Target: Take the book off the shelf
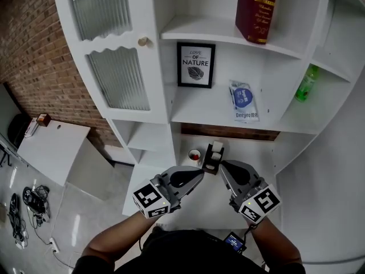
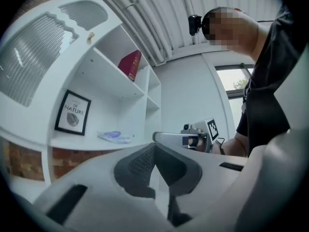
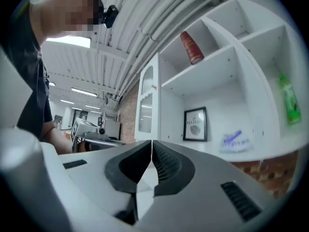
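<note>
Below a white, smooth-painted shelf unit [image 1: 228, 36], head view: the left gripper [image 1: 199, 174] and right gripper [image 1: 223, 166] are of grey moulded plastic and carry marker cubes. They are held side by side, tips toward the lower ledge, each with its jaws pressed together and empty. The book [image 1: 258, 10], a thick dark-red hardback with gilt lettering, stands on end on the top shelf, well above both grippers. One shelf down are a black-framed print [image 1: 196, 65] and a flat blue-and-white pouch [image 1: 243, 100]. A translucent green bottle [image 1: 307, 83] stands in the right-hand compartment. A black tape dispenser [image 1: 213, 156] and a small round red-and-white object [image 1: 194, 154] sit on the ledge just beyond the jaw tips. A cabinet door [image 1: 117, 79] with ribbed glass and a round knob [image 1: 143, 41] closes the left bay, beside a brick wall [image 1: 34, 50].

Left gripper view: the dark, ribbed pads [image 2: 142, 166] meet at their tips with nothing between them. The book [image 2: 130, 65] shows high in its compartment, and the right gripper [image 2: 193, 138] lies beyond.

Right gripper view: the ribbed pads [image 3: 166, 163] touch, gripping nothing. The book [image 3: 191, 47] stands on the upper shelf, above the print [image 3: 195, 124], pouch [image 3: 235, 141] and bottle [image 3: 288, 100].
</note>
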### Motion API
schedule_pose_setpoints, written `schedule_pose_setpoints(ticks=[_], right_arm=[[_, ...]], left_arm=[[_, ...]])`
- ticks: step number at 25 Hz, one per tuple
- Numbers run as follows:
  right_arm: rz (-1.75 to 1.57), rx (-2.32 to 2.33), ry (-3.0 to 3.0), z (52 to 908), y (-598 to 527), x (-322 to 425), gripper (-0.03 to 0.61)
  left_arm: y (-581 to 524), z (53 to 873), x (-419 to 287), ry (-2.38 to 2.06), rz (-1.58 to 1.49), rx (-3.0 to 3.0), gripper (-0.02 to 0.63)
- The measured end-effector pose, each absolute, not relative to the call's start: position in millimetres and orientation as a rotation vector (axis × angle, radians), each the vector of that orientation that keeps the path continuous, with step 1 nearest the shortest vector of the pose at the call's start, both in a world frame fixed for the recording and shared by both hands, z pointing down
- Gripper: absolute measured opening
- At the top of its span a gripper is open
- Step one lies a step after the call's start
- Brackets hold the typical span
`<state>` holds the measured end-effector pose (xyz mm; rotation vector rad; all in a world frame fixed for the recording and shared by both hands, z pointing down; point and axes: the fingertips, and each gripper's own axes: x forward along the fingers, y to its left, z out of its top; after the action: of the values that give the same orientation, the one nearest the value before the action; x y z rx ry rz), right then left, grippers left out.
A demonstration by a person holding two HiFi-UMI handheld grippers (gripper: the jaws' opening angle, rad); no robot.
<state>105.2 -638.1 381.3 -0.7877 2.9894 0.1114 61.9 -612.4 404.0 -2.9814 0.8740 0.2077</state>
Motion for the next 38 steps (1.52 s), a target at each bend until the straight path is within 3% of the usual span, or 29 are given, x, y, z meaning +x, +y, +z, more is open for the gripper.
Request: schedule_pose_setpoints(ticks=[11, 22, 33, 38], right_arm=[[0.553, -0.839, 2.826, 202, -656, 103, 0.018], [0.724, -1.086, 2.645, 66, -693, 120, 0.03], [0.615, -1.433, 2.556, 14, -765, 137, 0.242], [0.518, -1.474, 2.574, 9, -795, 132, 0.279]], left_arm=[[-660, 254, 70, 0.572, 0.229, -2.856, 0.008], [-666, 140, 77, 0.316, 0.197, -2.755, 0.008], [-685, 66, 72, 0.26, 0.196, -2.611, 0.008], [-695, 52, 69, 0.25, 0.182, -2.62, 0.008]])
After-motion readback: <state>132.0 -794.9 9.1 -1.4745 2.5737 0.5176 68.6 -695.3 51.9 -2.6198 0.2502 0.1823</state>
